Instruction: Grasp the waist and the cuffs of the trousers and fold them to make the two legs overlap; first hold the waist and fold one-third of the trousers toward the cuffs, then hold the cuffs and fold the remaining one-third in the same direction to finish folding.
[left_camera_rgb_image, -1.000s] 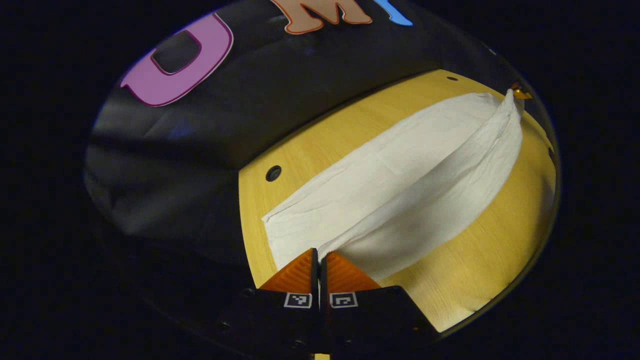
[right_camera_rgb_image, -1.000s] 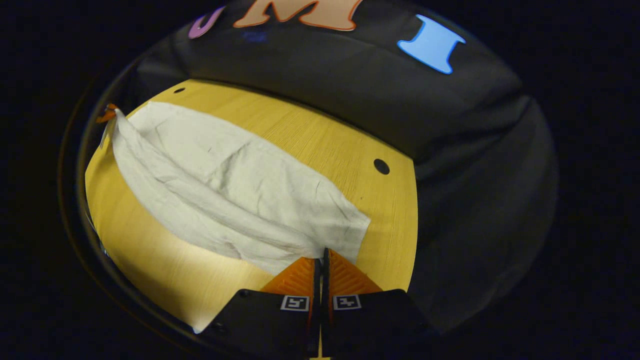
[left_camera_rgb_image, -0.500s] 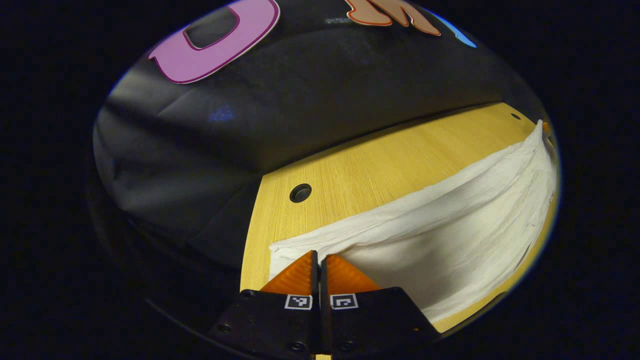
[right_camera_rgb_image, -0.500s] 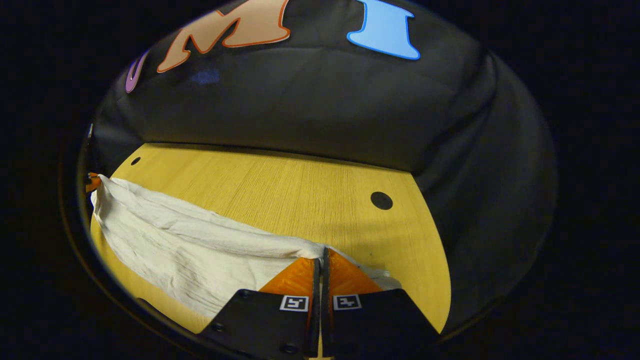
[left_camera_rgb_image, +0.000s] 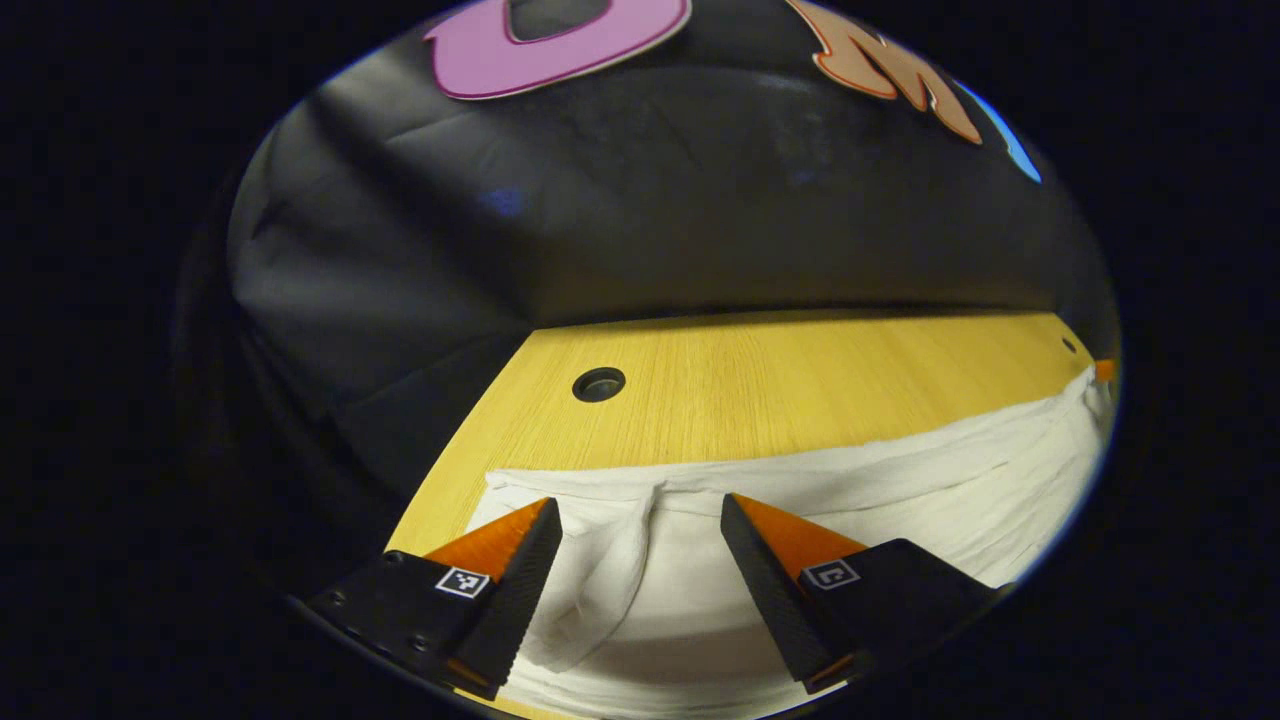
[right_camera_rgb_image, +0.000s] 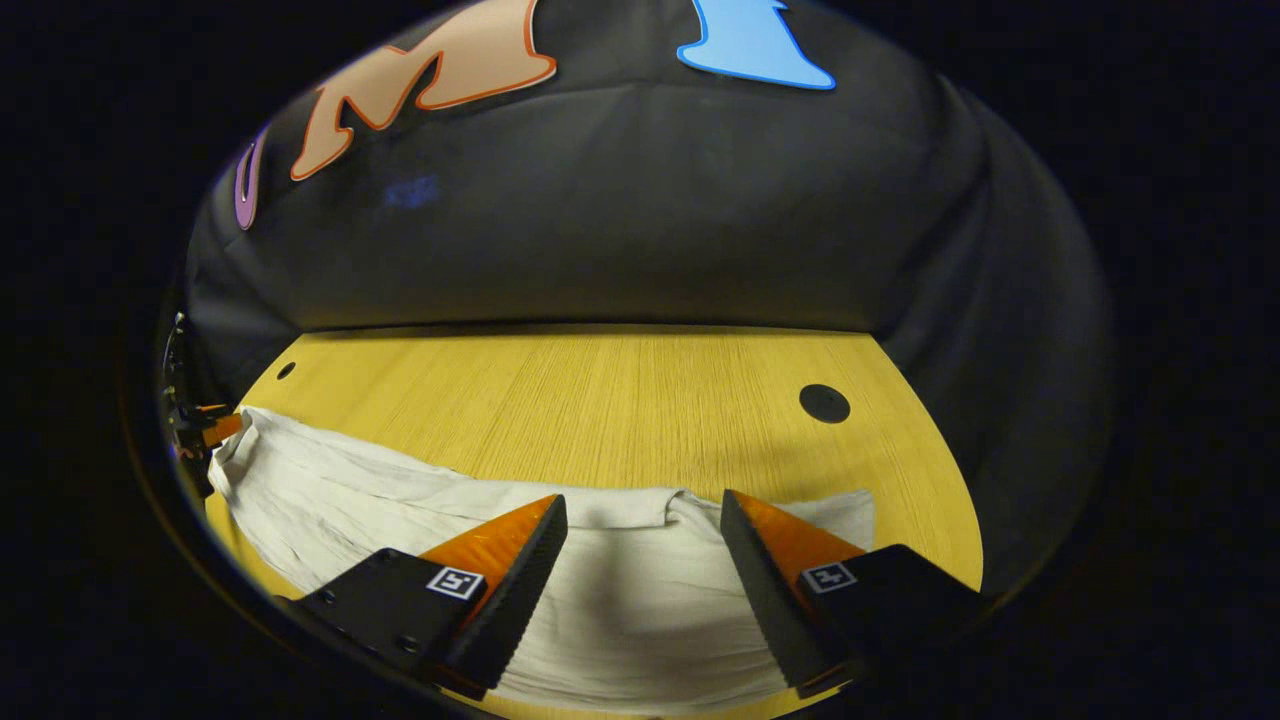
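1. While the left gripper (left_camera_rgb_image: 640, 520) stands with its fingers spread wide, nothing is pinched between them; the white trousers (left_camera_rgb_image: 850, 520) lie flat on the table (left_camera_rgb_image: 780, 380) under and ahead of the gap.
2. Between those fingers, in the left gripper view, a small ridge of cloth (left_camera_rgb_image: 625, 560) stands up from the trousers' near end, closer to the left-hand finger (left_camera_rgb_image: 520, 560); whether the finger touches it cannot be told.
3. From there the trousers run as a long band toward the right edge of that view, where a small bit of the other gripper sits at the far end of the cloth.
4. Just as wide apart are the fingers of the right gripper (right_camera_rgb_image: 645, 520), with no cloth held; the trousers (right_camera_rgb_image: 400, 500) lie on the table (right_camera_rgb_image: 620, 400) beneath them.
5. A little pucker (right_camera_rgb_image: 690, 505) rises at the trousers' back edge near the right-hand finger (right_camera_rgb_image: 770, 570) in the right gripper view.
6. Toward the left edge of that view the band of cloth reaches the left gripper's tip (right_camera_rgb_image: 220, 430), which lies just at the fabric's end.
7. Round holes (left_camera_rgb_image: 599, 384) (right_camera_rgb_image: 824, 403) in the tabletop sit beyond the cloth, apart from it.
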